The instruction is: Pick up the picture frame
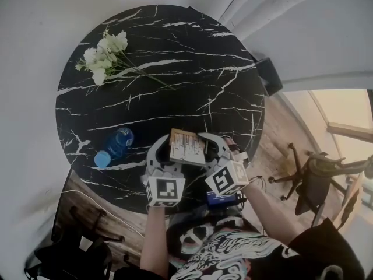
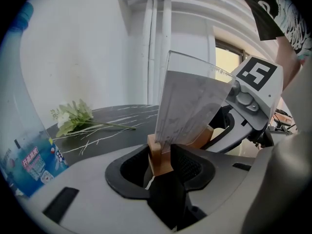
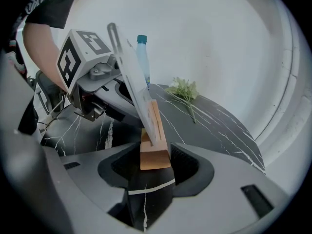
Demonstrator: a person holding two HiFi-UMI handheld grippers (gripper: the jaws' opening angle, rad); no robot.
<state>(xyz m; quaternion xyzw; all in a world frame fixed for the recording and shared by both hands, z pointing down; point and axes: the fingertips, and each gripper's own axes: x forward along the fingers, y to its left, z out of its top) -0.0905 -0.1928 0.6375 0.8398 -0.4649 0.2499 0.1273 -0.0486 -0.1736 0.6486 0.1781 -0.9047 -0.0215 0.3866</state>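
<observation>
Grip looks made at both ends of the clear-paned picture frame with a light wooden base [image 1: 186, 147]. My left gripper [image 2: 163, 162] has its jaws partway closed, pads pressing one end of the wooden block; my right gripper [image 3: 155, 155] clamps the other end likewise. The frame sits over the near edge of the round black white-veined marble table [image 1: 175, 86]; whether it rests there I cannot tell.

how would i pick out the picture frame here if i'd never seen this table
Start at the round black marble table, then go to its near edge, right of the blue plastic bottle and far from the white flowers. The picture frame is the only flat clear panel slotted into a wooden base, with a printed sheet inside.
</observation>
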